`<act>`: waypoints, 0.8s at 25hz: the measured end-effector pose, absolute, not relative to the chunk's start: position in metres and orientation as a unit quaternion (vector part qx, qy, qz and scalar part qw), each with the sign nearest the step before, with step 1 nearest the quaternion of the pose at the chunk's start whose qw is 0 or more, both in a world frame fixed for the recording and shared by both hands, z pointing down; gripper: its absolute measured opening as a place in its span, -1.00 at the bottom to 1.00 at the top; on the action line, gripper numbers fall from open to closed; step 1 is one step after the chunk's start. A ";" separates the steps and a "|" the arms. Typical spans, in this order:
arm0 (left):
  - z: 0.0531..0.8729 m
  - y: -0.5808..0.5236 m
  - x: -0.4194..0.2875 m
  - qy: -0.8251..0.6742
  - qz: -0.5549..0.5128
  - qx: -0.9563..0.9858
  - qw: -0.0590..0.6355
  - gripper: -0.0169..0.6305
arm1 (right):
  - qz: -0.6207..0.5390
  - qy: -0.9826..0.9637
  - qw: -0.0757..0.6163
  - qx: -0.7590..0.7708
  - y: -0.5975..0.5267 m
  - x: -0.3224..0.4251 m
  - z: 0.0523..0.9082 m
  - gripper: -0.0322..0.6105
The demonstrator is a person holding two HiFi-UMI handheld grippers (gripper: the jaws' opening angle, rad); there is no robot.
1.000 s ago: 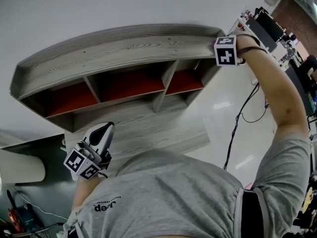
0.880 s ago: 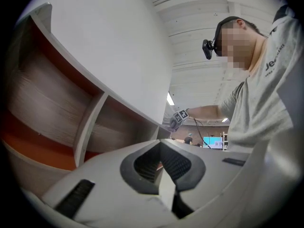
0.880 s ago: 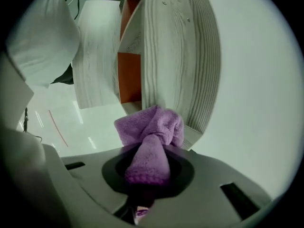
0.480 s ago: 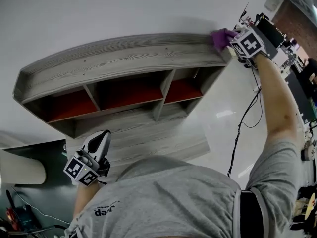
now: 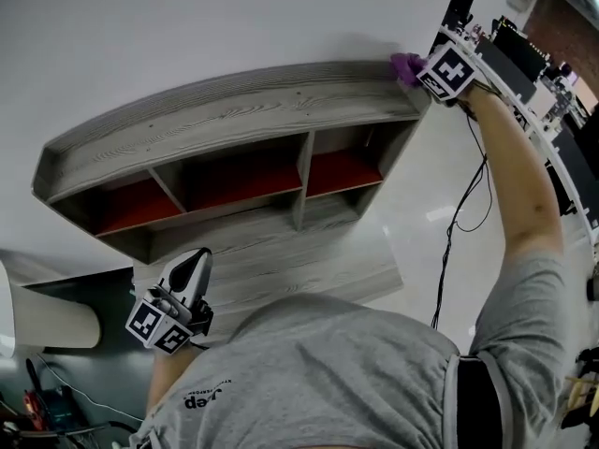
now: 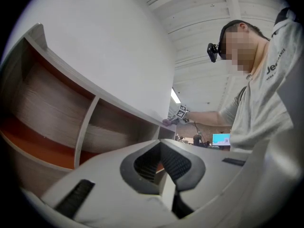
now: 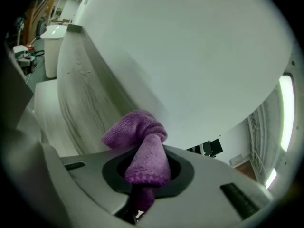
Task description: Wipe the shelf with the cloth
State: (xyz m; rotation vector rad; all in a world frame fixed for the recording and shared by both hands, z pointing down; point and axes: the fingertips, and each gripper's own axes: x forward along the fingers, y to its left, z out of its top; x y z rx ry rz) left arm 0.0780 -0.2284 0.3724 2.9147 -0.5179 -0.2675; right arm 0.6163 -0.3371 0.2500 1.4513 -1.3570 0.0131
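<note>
The purple cloth (image 7: 137,141) is bunched in the right claw (image 7: 142,177). The jaws are closed on a fold of it, and the rest bulges out past the tips against the top board of the shelf (image 5: 234,124), close to where that board meets the white wall (image 5: 187,26). In the head view the cloth sits at the shelf's right end, at about 1 o'clock in the picture. The claw's marker cube (image 5: 452,68) is just at its 3 o'clock side, and the person's bare right arm (image 5: 519,185) runs down from there toward 5 o'clock. The shelf is grey wood grain with a long top board. Under it are three open compartments side by side, their inner floors red-orange (image 5: 337,171), and below those a further grey panel. The left claw (image 5: 192,269) is low in the head view at about 7 o'clock, just beside the person's grey shirt (image 5: 328,372) and well apart from the cloth. It points up toward 12 o'clock at the shelf's underside. Its jaws are pressed together with nothing between them. A black cable (image 5: 459,241) hangs at the shelf's 4 o'clock side, over a glossy pale floor (image 5: 421,218).
</note>
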 end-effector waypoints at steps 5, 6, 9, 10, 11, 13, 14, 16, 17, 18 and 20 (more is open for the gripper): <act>0.368 -0.218 0.110 -0.158 -0.090 0.980 0.079 -0.89 | -0.045 -0.556 0.613 0.560 -0.281 0.596 0.251 -0.71; 0.366 -0.215 0.117 -0.156 -0.090 0.981 0.077 -0.89 | -0.055 -0.559 0.620 0.549 -0.273 0.590 0.252 -0.71; 0.361 -0.207 0.135 -0.153 -0.089 0.982 0.072 -0.89 | -0.088 -0.583 0.625 0.512 -0.259 0.569 0.257 -0.71; 0.360 -0.204 0.140 -0.155 -0.088 0.982 0.070 -0.89 | -0.093 -0.591 0.622 0.505 -0.255 0.566 0.259 -0.71; 0.358 -0.202 0.144 -0.157 -0.087 0.981 0.069 -0.89 | -0.095 -0.598 0.618 0.501 -0.251 0.565 0.261 -0.71; 0.355 -0.197 0.151 -0.164 -0.085 0.981 0.066 -0.89 | -0.104 -0.611 0.603 0.503 -0.245 0.567 0.258 -0.71; 0.353 -0.195 0.153 -0.169 -0.084 0.980 0.065 -0.89 | -0.113 -0.618 0.588 0.509 -0.242 0.567 0.252 -0.71; 0.351 -0.194 0.152 -0.186 -0.084 0.977 0.068 -0.89 | -0.133 -0.648 0.531 0.529 -0.234 0.560 0.233 -0.71; 0.351 -0.194 0.149 -0.199 -0.083 0.974 0.071 -0.89 | -0.144 -0.671 0.490 0.537 -0.228 0.551 0.224 -0.71; 0.351 -0.196 0.145 -0.215 -0.083 0.970 0.074 -0.89 | -0.155 -0.697 0.447 0.540 -0.223 0.540 0.218 -0.71; 0.352 -0.201 0.131 -0.249 -0.078 0.962 0.076 -0.89 | -0.171 -0.746 0.365 0.530 -0.214 0.513 0.219 -0.71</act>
